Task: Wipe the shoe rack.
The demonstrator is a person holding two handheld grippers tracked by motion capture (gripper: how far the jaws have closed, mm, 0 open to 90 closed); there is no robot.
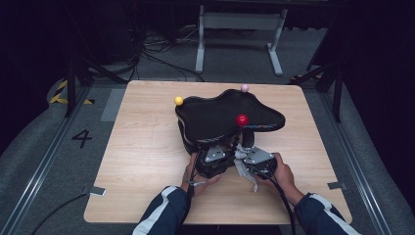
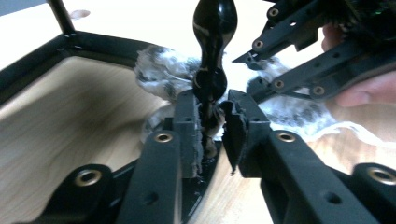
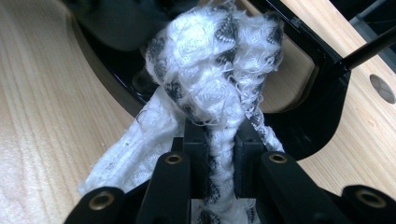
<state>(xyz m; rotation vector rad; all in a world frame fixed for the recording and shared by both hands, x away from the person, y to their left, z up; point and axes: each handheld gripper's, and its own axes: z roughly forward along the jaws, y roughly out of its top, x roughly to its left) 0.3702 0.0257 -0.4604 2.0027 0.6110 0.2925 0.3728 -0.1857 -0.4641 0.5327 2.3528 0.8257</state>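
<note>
Wiping black stand (image 1: 230, 115) near its front leg, mid-worktop (image 1: 147, 147). Right hand-held gripper (image 3: 218, 154) clamped on white cloth (image 3: 210, 70). Left hand-held gripper (image 2: 212, 128) closed on black turned post (image 2: 214, 28), probably stand's leg. Next: rub cloth around leg, left bracing.
</note>
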